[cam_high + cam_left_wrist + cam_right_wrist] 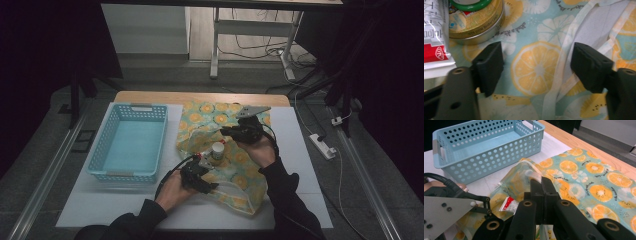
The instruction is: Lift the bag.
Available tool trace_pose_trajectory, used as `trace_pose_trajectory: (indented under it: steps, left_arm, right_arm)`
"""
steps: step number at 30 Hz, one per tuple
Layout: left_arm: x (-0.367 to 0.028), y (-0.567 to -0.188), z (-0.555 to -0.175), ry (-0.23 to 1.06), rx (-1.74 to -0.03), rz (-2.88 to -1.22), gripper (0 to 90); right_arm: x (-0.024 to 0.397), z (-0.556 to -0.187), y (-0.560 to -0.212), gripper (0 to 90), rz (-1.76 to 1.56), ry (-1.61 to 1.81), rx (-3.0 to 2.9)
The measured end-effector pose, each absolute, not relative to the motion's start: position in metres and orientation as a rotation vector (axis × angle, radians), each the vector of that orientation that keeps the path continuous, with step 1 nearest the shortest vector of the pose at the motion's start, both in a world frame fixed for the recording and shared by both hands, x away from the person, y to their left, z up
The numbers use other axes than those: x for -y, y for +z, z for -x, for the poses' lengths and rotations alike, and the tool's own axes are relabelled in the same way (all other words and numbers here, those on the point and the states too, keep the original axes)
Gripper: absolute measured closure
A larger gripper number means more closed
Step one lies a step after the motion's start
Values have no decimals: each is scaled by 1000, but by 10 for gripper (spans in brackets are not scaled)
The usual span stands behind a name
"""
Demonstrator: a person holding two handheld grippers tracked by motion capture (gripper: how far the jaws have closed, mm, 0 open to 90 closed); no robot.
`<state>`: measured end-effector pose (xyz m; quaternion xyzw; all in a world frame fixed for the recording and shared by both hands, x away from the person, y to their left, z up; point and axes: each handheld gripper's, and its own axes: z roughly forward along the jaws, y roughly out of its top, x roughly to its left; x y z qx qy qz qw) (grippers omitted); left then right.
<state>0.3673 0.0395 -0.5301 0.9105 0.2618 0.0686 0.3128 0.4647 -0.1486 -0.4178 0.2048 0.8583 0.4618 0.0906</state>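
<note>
**Reaching for the tin at the bag's mouth**

Step in hand, by the look of it: getting the contents out of the citrus-print teal and yellow fabric bag (pixel 240 180), with the empty light-blue perforated plastic basket (pixel 135 107) beside it on the white table top (pixel 300 150) as the likely destination.

Right gripper (pixel 541 182): shut tight, apparently pinching a fold of the bag's edge and lifting it to keep the mouth open. Forearm reaching in from the lower right, wrist bent so the jaws point back toward the left hand.

Left gripper (pixel 536 57): partly open, hovering low over the bag's cloth and a pale strap, gripping nothing. Hand low at the table's near edge, jaws aimed forward.

Round gold metal tin with a green-rimmed lid (pixel 477 20): standing on the fabric just beyond the left jaw, touching a red and white tube (pixel 435 37).

Next move probably calls for shifting the left gripper sideways and forward to straddle the tin, clear of strap and tube, then closing.
</note>
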Motion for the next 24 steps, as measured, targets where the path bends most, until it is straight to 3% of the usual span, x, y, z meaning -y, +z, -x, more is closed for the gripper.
trace_pose_trajectory:
  steps: [4, 14, 24]
  left_arm:
    - [-39, -528, -368, 163, -685, -2400, 525]
    - [-42, -527, -372, 123, -720, -2379, 880]
    - [-40, -520, -373, 116, -774, -2382, 898]
  right_arm:
    - [148, -465, -418, 899, -608, 1371, -2552]
    - [148, -465, -419, 899, -612, 1368, -2554]
    - [149, -467, -421, 900, -627, 1362, -2566]
